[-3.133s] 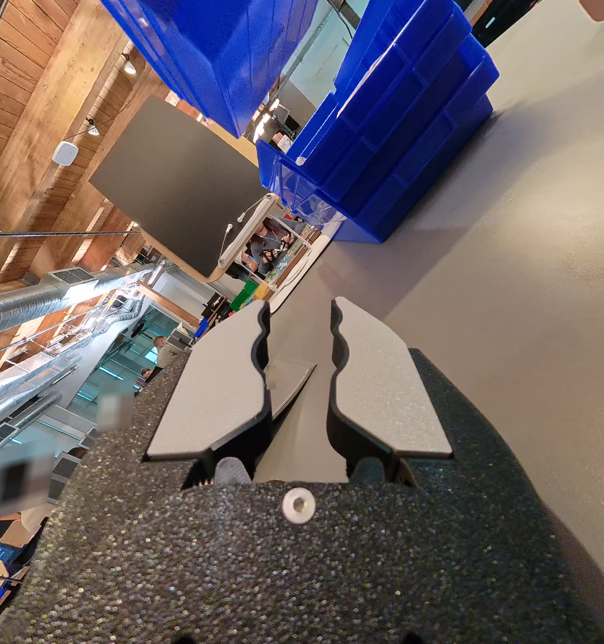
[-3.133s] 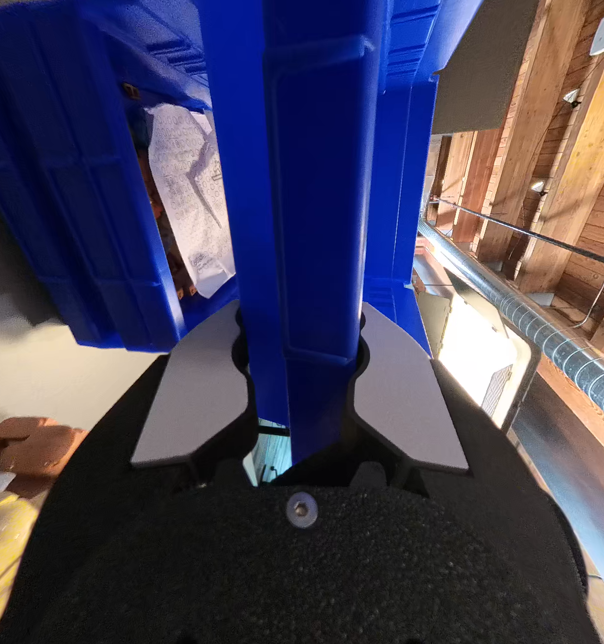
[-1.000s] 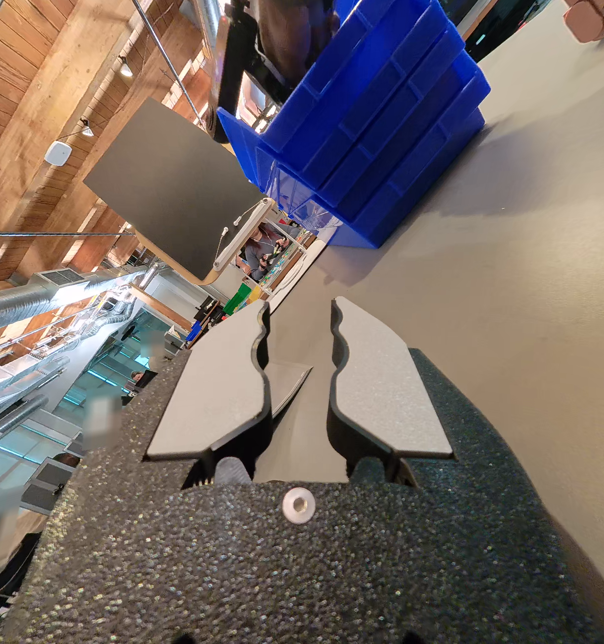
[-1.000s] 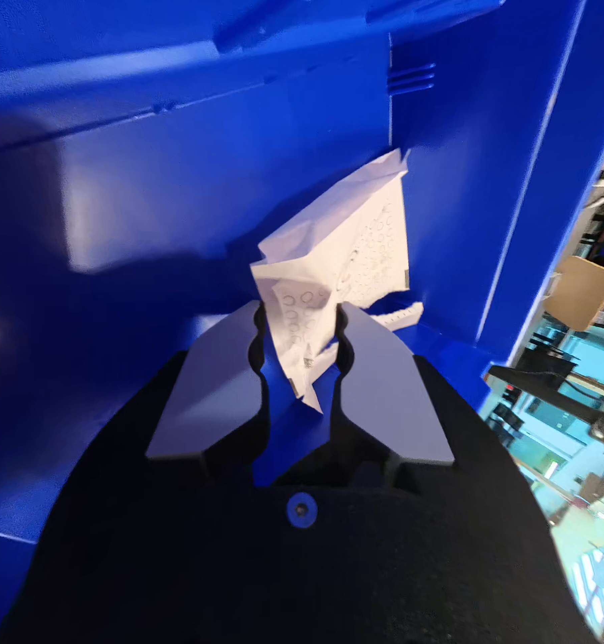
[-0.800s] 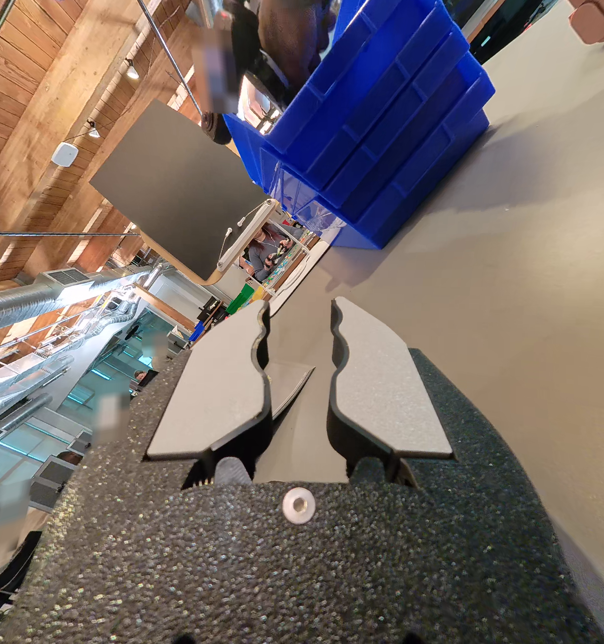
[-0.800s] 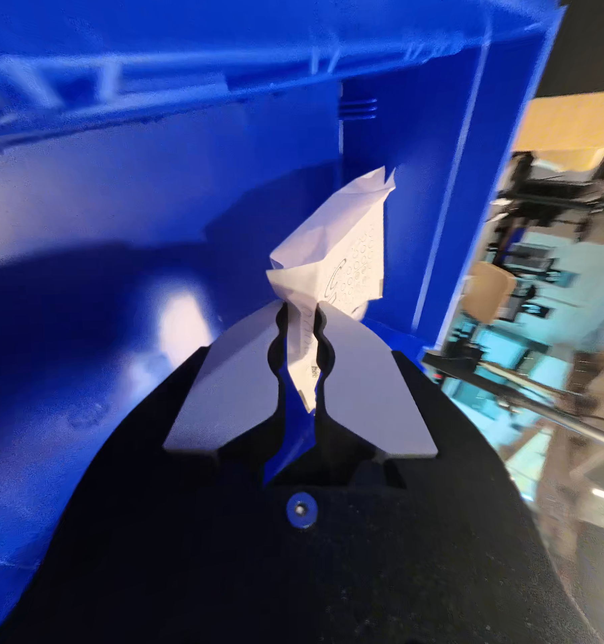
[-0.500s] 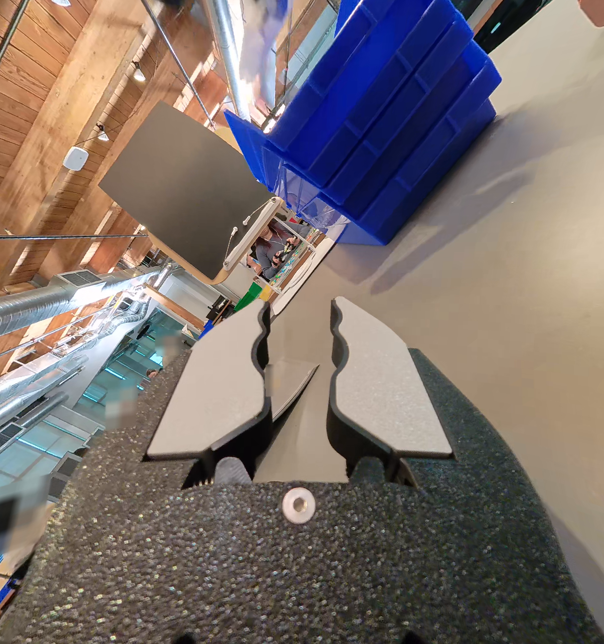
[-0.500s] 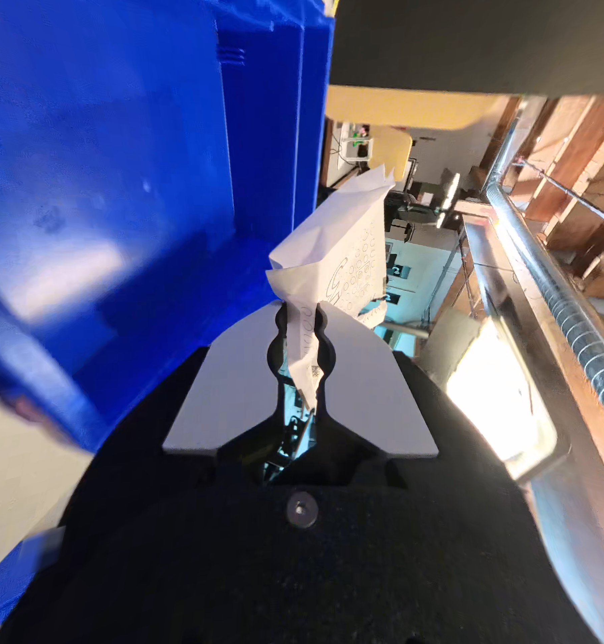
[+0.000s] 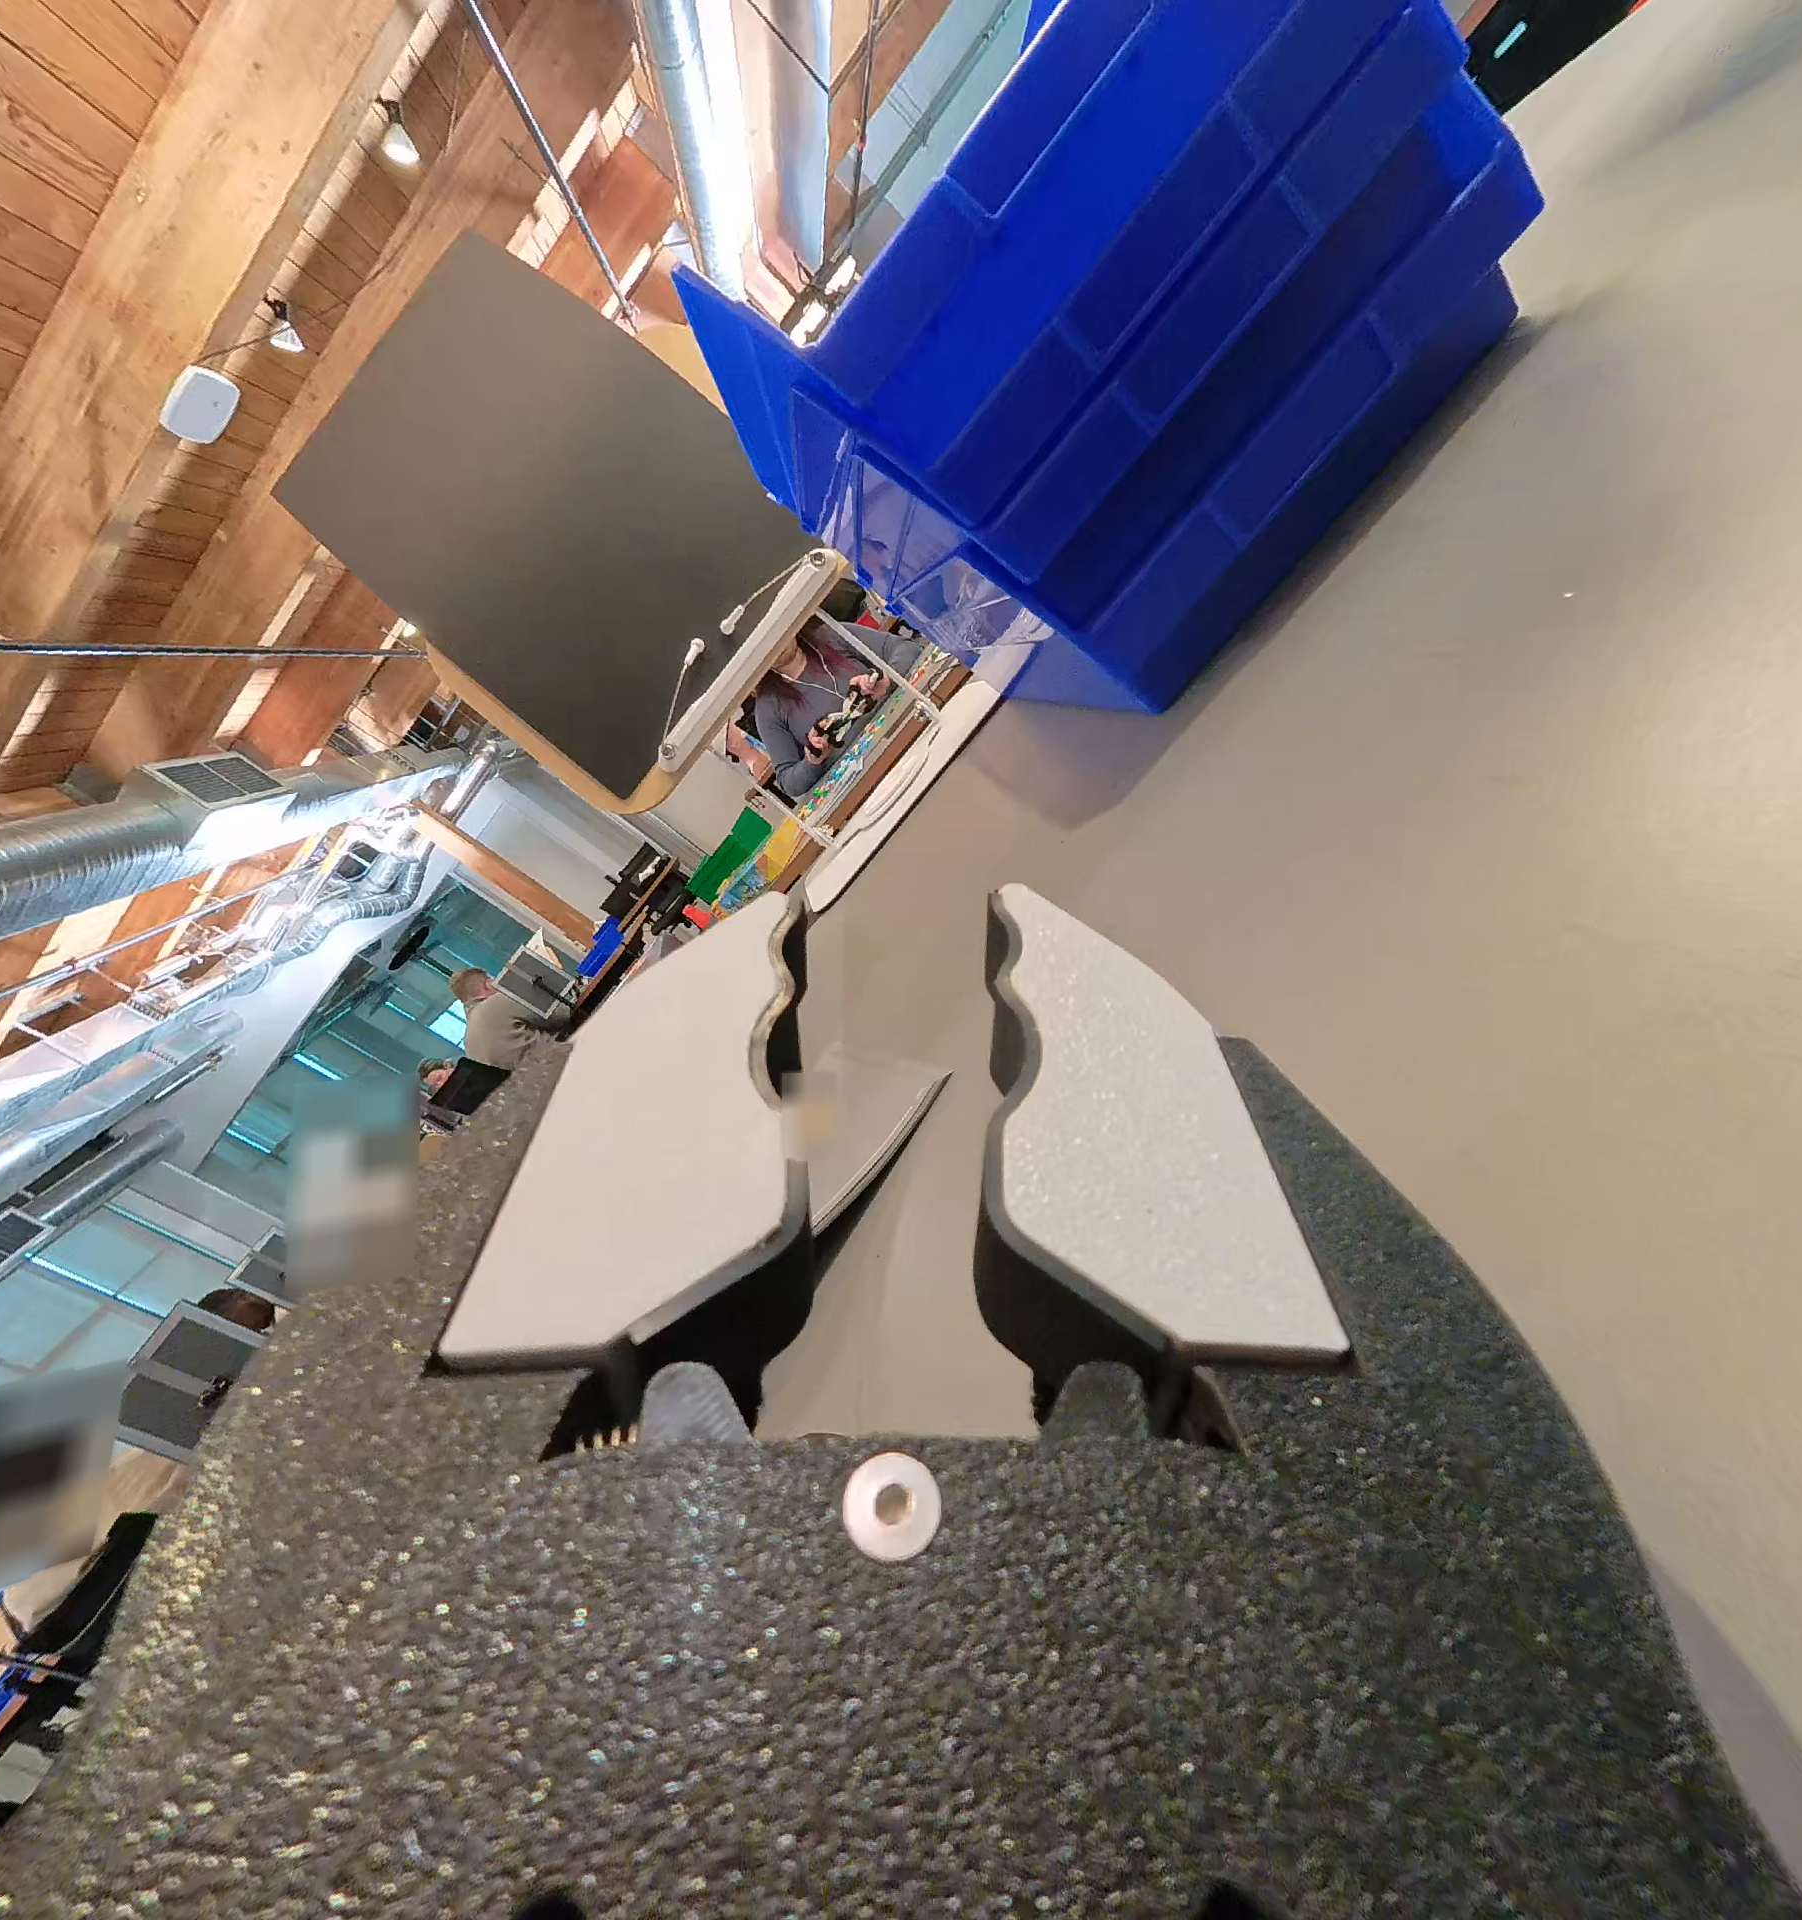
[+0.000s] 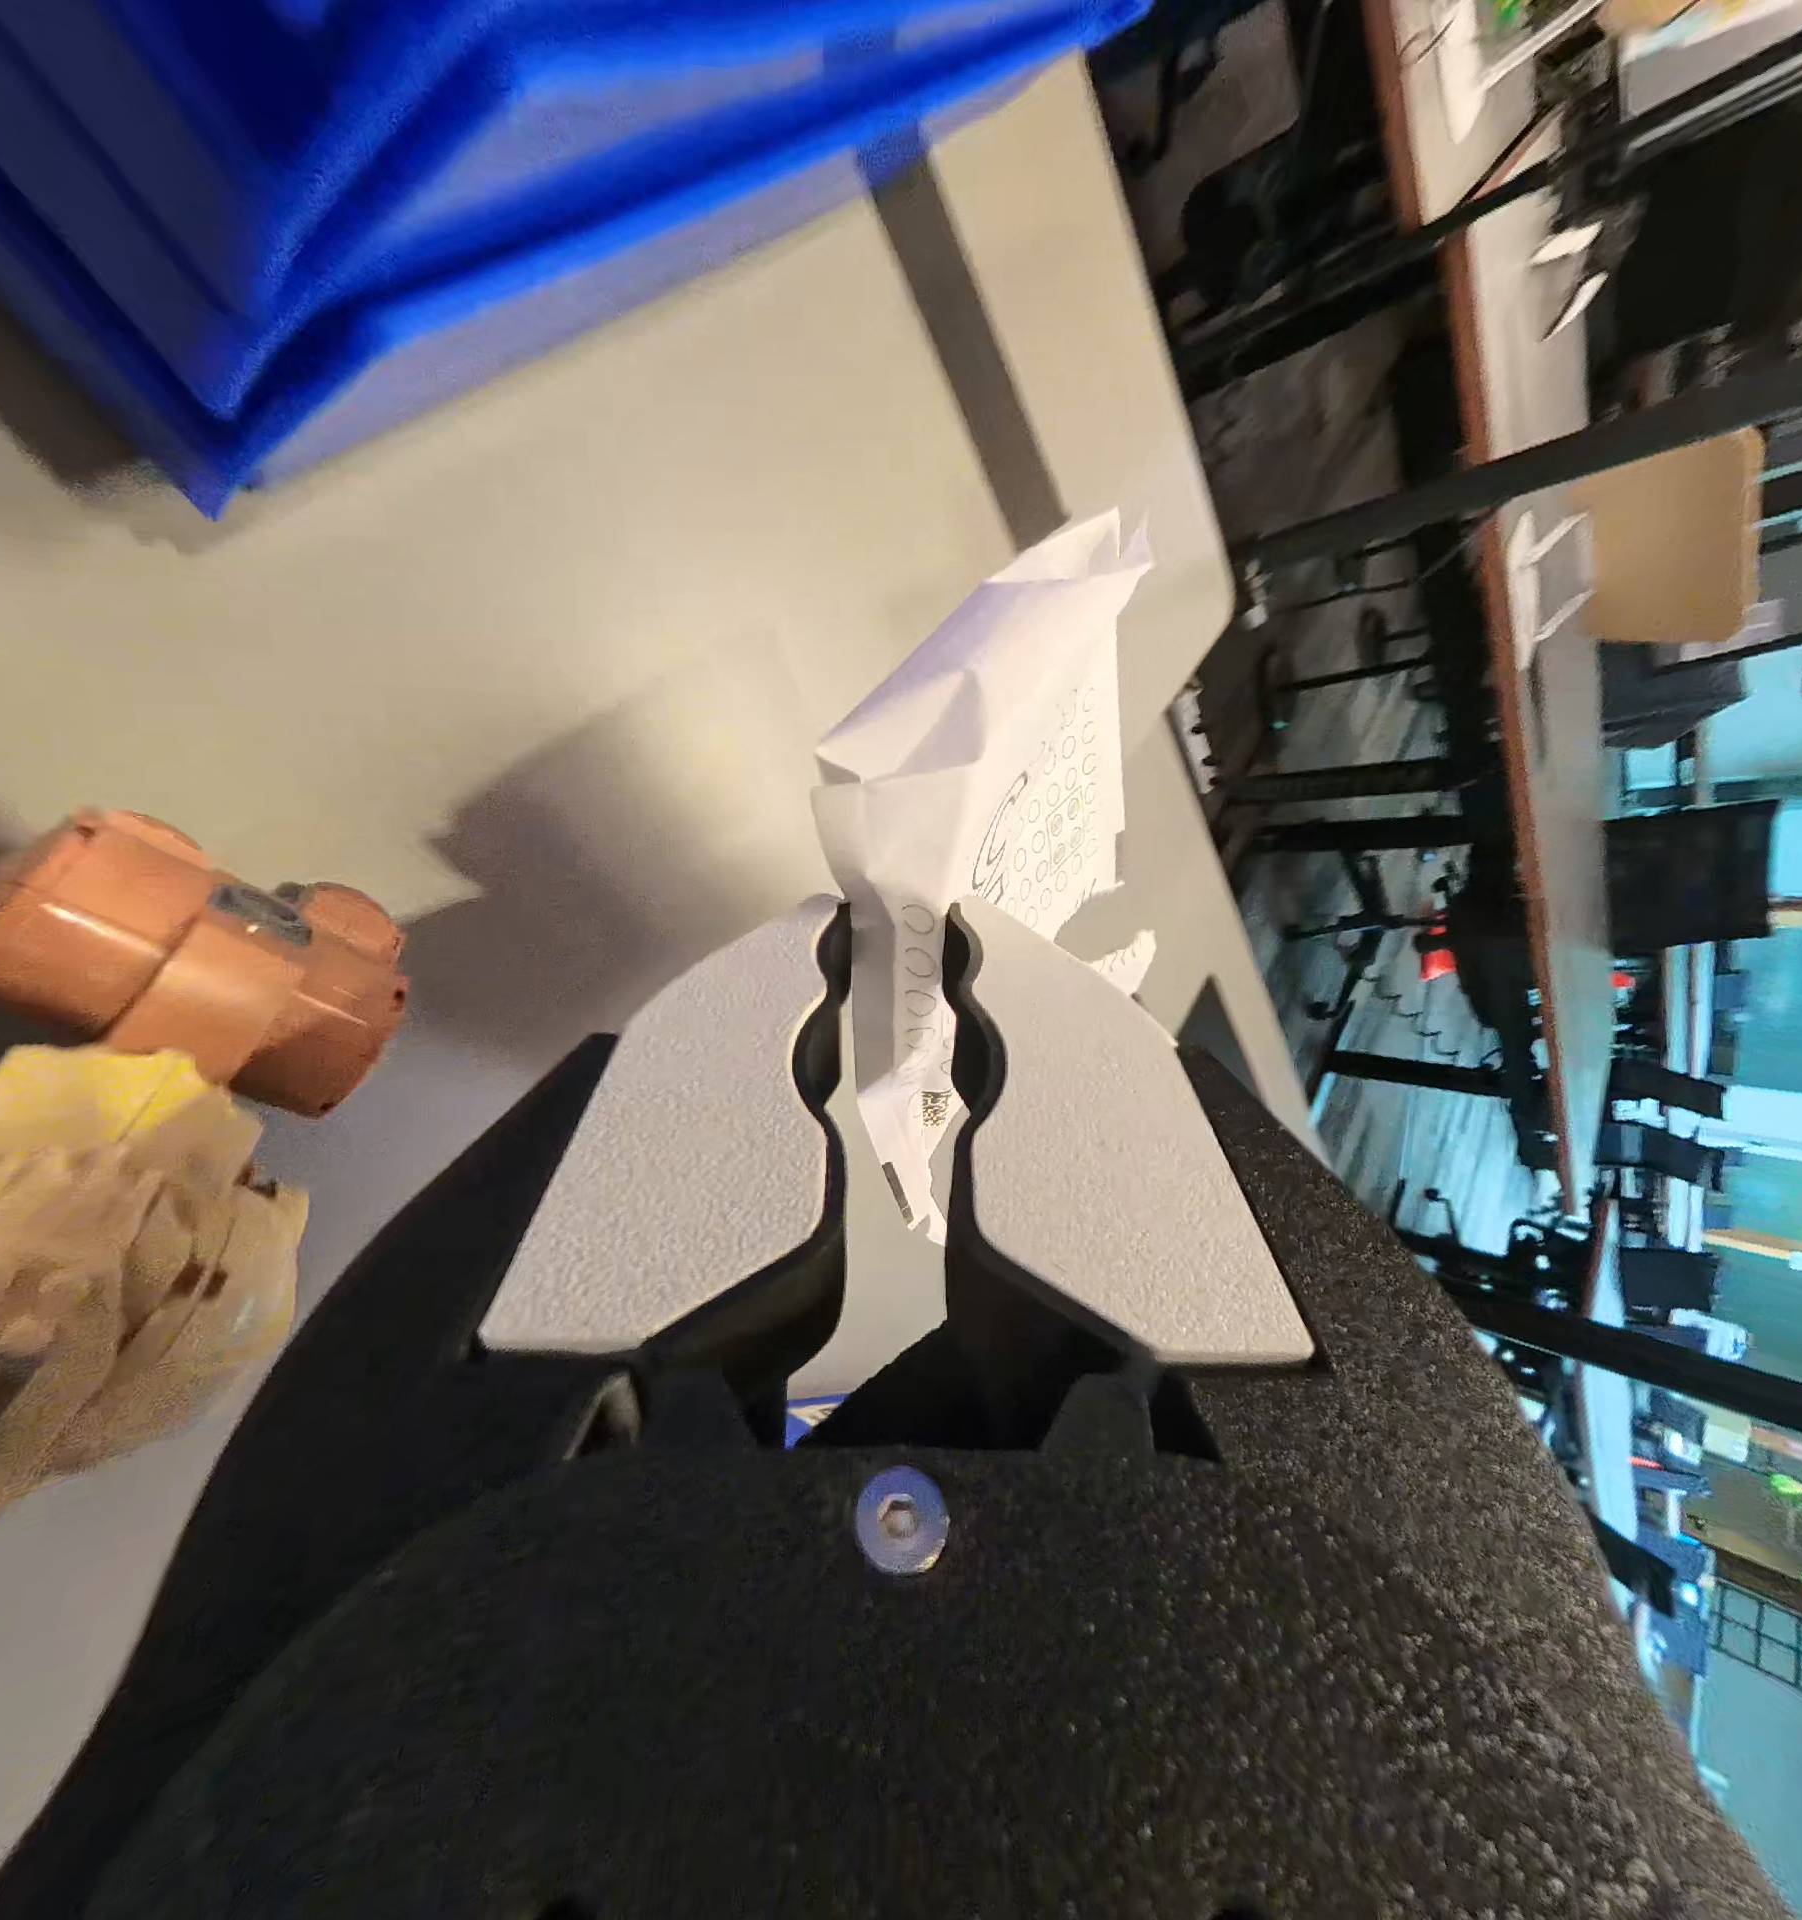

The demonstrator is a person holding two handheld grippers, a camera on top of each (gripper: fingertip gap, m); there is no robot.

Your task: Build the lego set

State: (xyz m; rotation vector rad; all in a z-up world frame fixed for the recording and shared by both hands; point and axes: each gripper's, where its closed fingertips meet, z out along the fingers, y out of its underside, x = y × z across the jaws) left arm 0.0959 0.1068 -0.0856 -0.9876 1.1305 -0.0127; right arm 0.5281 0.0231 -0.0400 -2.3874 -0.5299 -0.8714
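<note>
Right gripper (image 10: 902, 925) clamped on crumpled paper bag (image 10: 990, 790), lifted clear of table (image 10: 564, 644), presumably for opening. Lego parts (image 10: 138, 1039) at 9 o'clock; blue bins (image 10: 409, 187) at 11. Left gripper (image 9: 892, 914) open, empty, idle.

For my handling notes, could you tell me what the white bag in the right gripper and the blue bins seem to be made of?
White bag: apparently thin paper, matte; it holds sharp creases and a ragged torn edge where the right gripper pinches it.

Blue bins: likely rigid moulded plastic, smooth and slightly glossy, with ribbed walls and soft highlights.
</note>
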